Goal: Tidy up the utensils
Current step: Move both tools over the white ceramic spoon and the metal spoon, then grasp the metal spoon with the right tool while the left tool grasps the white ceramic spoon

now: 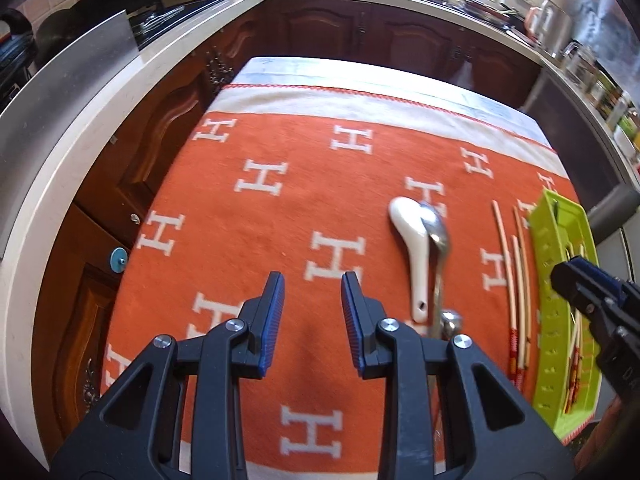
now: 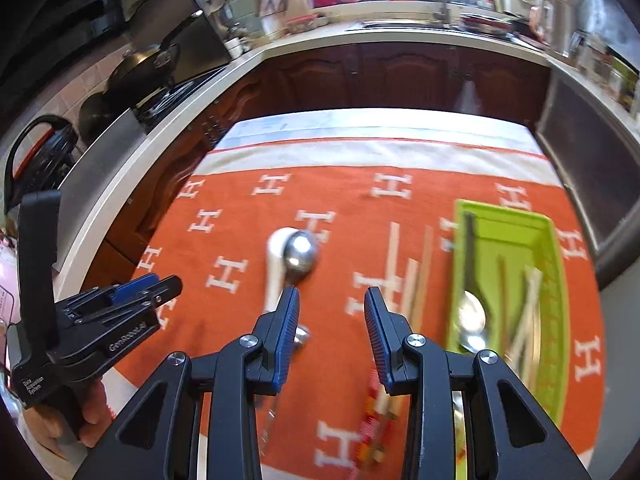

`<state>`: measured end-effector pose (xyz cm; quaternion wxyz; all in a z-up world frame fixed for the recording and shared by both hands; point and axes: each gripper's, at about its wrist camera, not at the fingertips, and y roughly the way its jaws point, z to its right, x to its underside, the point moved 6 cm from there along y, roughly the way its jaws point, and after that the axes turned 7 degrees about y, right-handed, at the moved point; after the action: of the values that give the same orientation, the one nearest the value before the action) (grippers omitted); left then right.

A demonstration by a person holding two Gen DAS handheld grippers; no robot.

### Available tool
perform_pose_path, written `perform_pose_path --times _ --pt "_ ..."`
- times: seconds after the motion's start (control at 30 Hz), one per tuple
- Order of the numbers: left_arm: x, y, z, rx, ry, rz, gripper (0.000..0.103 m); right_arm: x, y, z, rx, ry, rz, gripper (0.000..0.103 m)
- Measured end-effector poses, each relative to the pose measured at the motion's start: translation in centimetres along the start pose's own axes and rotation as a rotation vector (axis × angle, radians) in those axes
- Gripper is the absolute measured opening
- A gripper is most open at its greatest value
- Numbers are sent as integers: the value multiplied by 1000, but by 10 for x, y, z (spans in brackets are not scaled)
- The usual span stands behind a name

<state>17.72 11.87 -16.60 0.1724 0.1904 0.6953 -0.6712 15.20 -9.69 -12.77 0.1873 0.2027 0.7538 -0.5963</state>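
Right wrist: "GenRobot.AI" on left tool [image 2: 168, 286].

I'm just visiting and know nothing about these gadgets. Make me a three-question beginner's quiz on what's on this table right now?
1. True or false: the white spoon already lies in the green tray.
2. What lies between the spoons and the tray? A) chopsticks B) forks C) knives
3. Fill in: the left gripper and right gripper each hold ____.

Key
1. False. It lies on the orange cloth, under the bowl of a metal spoon.
2. A.
3. Nothing: both stand open above the cloth.
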Motion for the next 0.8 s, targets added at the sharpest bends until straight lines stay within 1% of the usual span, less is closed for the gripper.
perform_pose_path --times 0.1,0.2,0.27,0.43,0.57,0.63,0.7,0.8 --pt "-3 9 -3 7 -9 -12 26 -6 25 -15 -26 3 -32 34" --pt "-3 22 -1 10 -3 -30 26 -7 53 -18 -36 36 -79 34" --pt "-1 29 1 15 -2 -42 26 -5 73 -17 -33 51 -113 34" --pt "2 46 4 27 -4 -72 26 1 112 -22 -21 46 -169 34" --pt "1 52 4 37 -5 -78 26 3 137 -29 3 24 -188 33" --pt "1 55 5 41 -6 -80 26 5 147 -31 20 21 -201 28" --pt "0 57 5 47 -8 -83 26 7 154 -32 48 15 -206 25" --pt "-1 61 6 57 -12 -90 26 7 159 -35 69 -6 -193 24"
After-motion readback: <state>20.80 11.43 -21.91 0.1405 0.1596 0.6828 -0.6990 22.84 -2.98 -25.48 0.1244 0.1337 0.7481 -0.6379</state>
